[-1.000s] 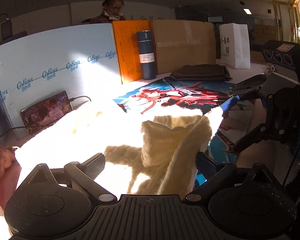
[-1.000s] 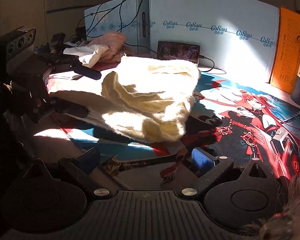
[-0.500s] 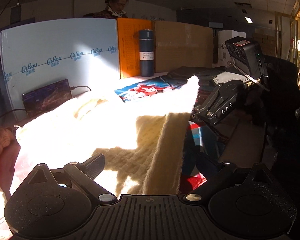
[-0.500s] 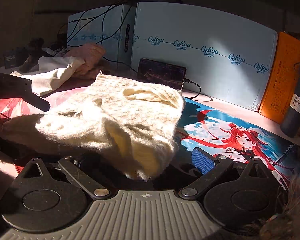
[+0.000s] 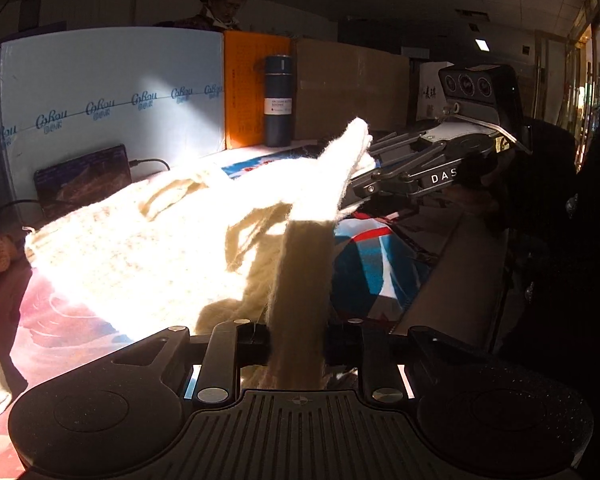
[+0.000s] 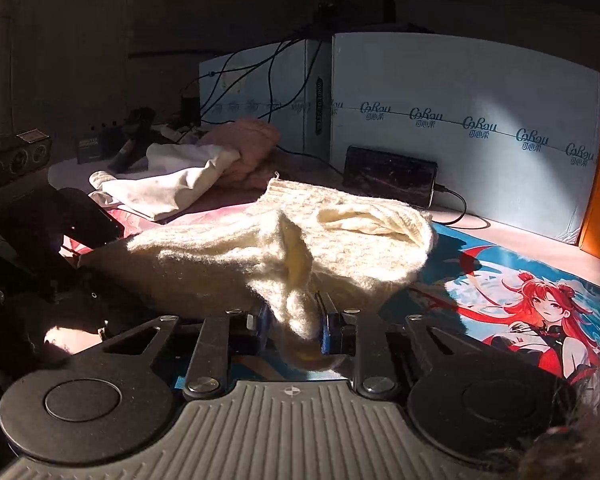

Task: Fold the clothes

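Note:
A cream knit sweater [image 5: 148,252] lies in bright sun on the printed anime mat [image 5: 364,276], with its near edge lifted. My left gripper [image 5: 296,346] is shut on a hanging fold of it. My right gripper [image 6: 293,326] is shut on another bunched corner of the sweater [image 6: 300,248]. In the left wrist view the right gripper [image 5: 360,168] holds a raised corner above the mat. The left gripper shows dark at the left of the right wrist view [image 6: 80,256].
Blue foam boards [image 5: 108,96] and an orange board [image 5: 252,88] wall the back, with a dark flask [image 5: 278,100] and a phone [image 5: 82,178] on a cable. White and pink clothes [image 6: 188,172] lie at the far left. A person sits behind.
Both grippers went from open to shut on the sweater's near edge. The edge has risen off the mat, and the right gripper has lifted its corner higher.

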Demonstrator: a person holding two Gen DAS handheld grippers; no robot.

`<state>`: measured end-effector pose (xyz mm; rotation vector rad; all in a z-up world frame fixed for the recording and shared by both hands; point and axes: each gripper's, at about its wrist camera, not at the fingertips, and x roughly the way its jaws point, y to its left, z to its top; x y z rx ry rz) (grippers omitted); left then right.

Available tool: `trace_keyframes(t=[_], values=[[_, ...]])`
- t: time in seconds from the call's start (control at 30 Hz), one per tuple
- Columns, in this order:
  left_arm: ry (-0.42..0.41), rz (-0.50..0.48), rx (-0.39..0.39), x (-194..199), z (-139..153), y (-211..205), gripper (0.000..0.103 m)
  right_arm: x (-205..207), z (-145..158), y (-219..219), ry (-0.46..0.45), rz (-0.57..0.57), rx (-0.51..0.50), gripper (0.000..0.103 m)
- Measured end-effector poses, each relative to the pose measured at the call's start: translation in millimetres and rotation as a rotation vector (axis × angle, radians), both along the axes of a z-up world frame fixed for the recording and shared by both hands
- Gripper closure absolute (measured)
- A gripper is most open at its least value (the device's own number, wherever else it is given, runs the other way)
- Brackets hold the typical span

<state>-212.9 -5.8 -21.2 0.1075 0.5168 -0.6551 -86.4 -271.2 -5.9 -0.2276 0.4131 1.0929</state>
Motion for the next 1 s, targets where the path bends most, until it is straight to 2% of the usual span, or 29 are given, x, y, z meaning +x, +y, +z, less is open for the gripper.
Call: trace_keyframes(t=[0.13, 0.27, 0.37, 0.47, 0.57, 0.7, 0.8, 0.83, 0.9, 1.0], values=[[-0.024, -0.041, -0.152, -5, 15, 15, 0.083, -8, 16, -22, 0.084, 0.075, 0.116, 0.087], [-0.090, 0.090, -0.268, 15, 19, 35, 0.082, 22, 9, -21, 0.199, 0.028, 0.221, 0.087], [-0.088, 0.180, -0.314, 34, 17, 42, 0.082, 48, -1, -15, 0.289, -0.033, 0.314, 0.087], [-0.081, 0.246, -0.365, 50, 17, 51, 0.083, 64, 0, -6, 0.317, -0.079, 0.365, 0.087], [-0.093, 0.311, -0.387, 75, 23, 60, 0.083, 77, 7, 6, 0.302, -0.123, 0.386, 0.087], [-0.139, 0.393, -0.349, 112, 36, 65, 0.083, 100, 17, 25, 0.309, -0.232, 0.451, 0.087], [-0.143, 0.456, -0.352, 139, 40, 73, 0.083, 128, 14, 35, 0.427, -0.325, 0.524, 0.087], [-0.132, 0.469, -0.373, 146, 39, 76, 0.083, 137, 11, 38, 0.463, -0.357, 0.537, 0.087], [-0.092, 0.497, -0.420, 161, 34, 82, 0.083, 148, 5, 45, 0.470, -0.424, 0.512, 0.087], [-0.048, 0.542, -0.415, 178, 22, 84, 0.082, 158, -8, 52, 0.469, -0.484, 0.482, 0.087]])
